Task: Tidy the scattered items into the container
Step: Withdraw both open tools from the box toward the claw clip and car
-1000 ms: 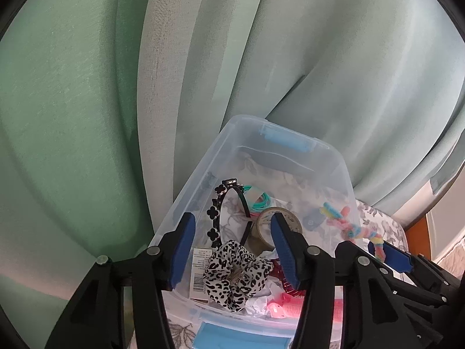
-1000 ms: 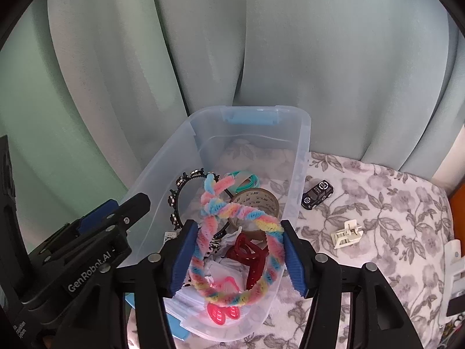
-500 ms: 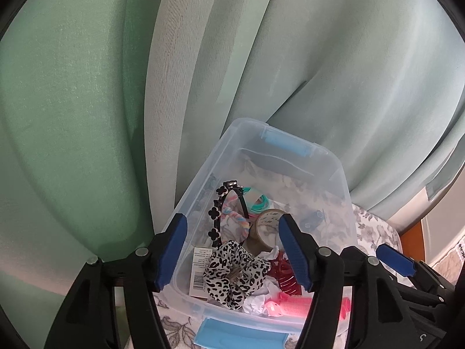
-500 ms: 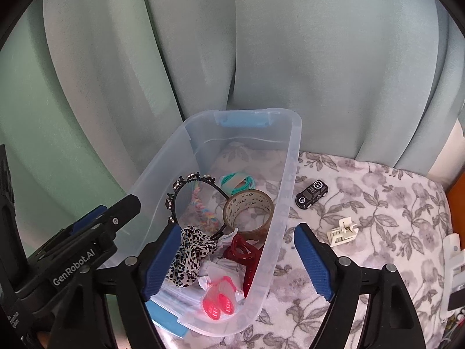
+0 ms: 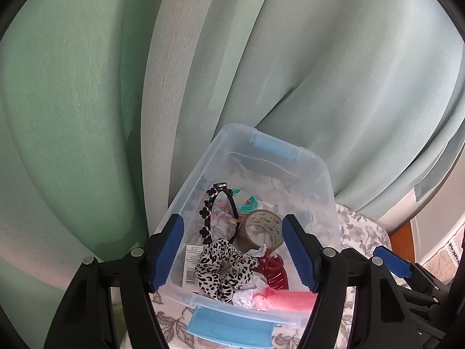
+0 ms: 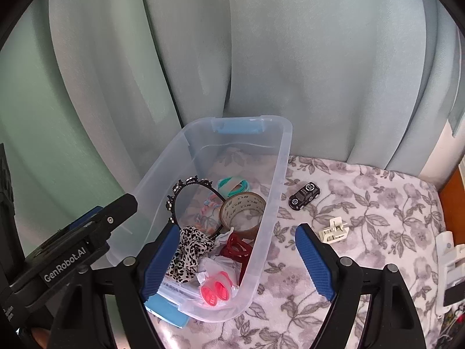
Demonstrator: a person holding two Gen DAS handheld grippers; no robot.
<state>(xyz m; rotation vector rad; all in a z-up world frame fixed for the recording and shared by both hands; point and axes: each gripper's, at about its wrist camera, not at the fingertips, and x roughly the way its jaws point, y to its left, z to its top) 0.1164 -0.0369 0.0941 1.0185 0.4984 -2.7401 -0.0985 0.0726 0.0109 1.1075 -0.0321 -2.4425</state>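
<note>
A clear plastic bin (image 6: 286, 151) with blue latches stands on the flowered cloth against the curtain. In it lie a black flower headband (image 5: 207, 212), a leopard scrunchie (image 5: 223, 270), a tape roll (image 6: 242, 210), teal hair ties (image 6: 232, 184), a red claw clip (image 6: 237, 248), a pink comb (image 5: 287, 301) and a rainbow braided band (image 6: 207, 206). My left gripper (image 5: 232, 224) hovers above the bin's near end, its jaws opening with nothing between them. Over the bin's right wall, my right gripper (image 6: 238, 228) stands open and holds nothing. A black toy car (image 6: 304, 195) and a white clip (image 6: 333, 229) lie outside the bin.
Pale green curtains (image 6: 261, 58) hang right behind the bin. A white plastic object (image 6: 449, 261) sits at the table's right edge, where brown wood shows. A loose blue lid latch (image 5: 229, 330) lies in front of the bin.
The right gripper spread its jaws and dropped the rainbow braided band into the bin. The left gripper drew back from the bin and its jaws widened.
</note>
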